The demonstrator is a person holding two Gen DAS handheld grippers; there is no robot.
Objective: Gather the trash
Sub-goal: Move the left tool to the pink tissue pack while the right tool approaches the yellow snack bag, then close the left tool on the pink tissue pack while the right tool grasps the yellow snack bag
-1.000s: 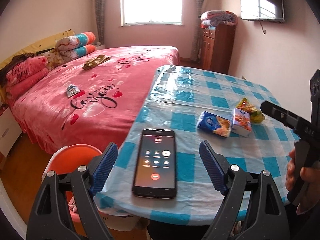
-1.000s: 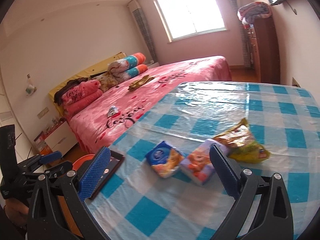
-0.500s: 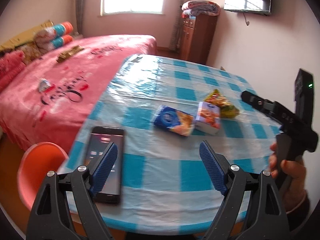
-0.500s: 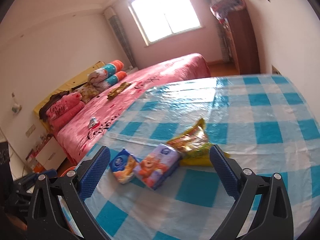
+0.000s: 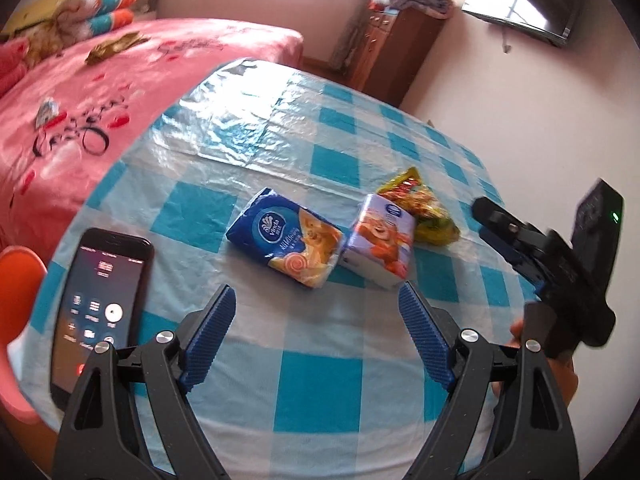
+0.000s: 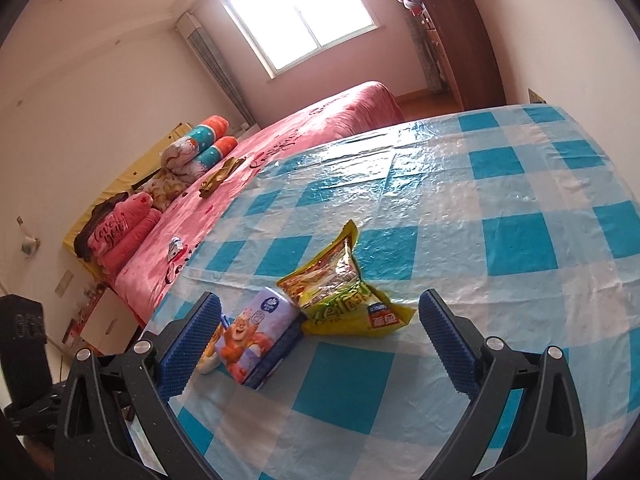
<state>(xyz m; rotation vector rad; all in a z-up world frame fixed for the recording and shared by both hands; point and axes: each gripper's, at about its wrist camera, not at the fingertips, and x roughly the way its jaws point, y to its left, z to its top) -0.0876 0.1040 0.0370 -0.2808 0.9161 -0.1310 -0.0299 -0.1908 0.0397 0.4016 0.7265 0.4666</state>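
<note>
Now both grippers hover over the checked desk (image 5: pixel 320 384), jaws wide apart and holding nothing: the left gripper (image 5: pixel 316 332) just short of the blue tissue pack (image 5: pixel 286 246), the right gripper (image 6: pixel 320 340) with the purple tissue pack (image 6: pixel 256 340) and yellow snack wrapper (image 6: pixel 344 296) between its fingers. A phone (image 5: pixel 102 312) lies left of the blue pack.

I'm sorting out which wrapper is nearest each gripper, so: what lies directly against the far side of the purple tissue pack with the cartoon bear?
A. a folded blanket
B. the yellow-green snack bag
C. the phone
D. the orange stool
B: the yellow-green snack bag rests against the purple tissue pack, while the phone lies apart near the table's edge.
</note>
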